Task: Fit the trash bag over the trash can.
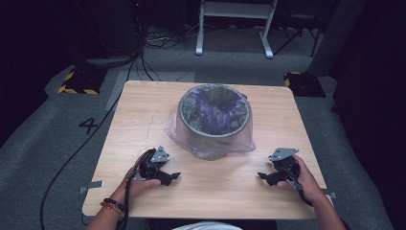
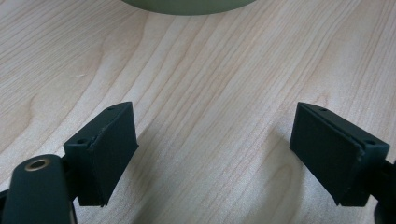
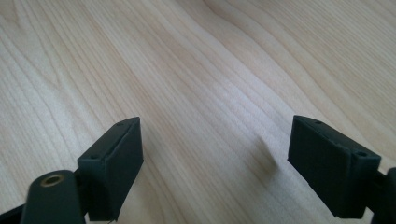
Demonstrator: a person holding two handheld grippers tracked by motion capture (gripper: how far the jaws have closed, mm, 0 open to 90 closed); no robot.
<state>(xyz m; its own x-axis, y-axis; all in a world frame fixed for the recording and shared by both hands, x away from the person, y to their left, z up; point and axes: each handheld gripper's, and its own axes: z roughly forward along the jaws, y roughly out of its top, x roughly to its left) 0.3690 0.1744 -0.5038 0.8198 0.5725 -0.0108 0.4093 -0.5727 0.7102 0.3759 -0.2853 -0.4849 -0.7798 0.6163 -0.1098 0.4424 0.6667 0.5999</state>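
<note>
Both my grippers sit low on the table (image 1: 143, 96), jaws wide, holding nothing.

My left gripper (image 1: 173, 177) rests near the front edge on the left, and in its own view (image 2: 215, 154) the jaws stand far apart over bare wood, with the green base of the bin (image 2: 187, 5) just ahead. The right gripper (image 1: 262, 176) lies on the right side, well apart from the left one, and its view (image 3: 215, 163) has the jaws spread just as wide over plain wood grain. The bin (image 1: 214, 123) stands upright mid-table between and beyond the two grippers, lined with a thin bag (image 1: 178, 128) (pale purple, see-through) that drapes over the rim and down onto the table.
</note>
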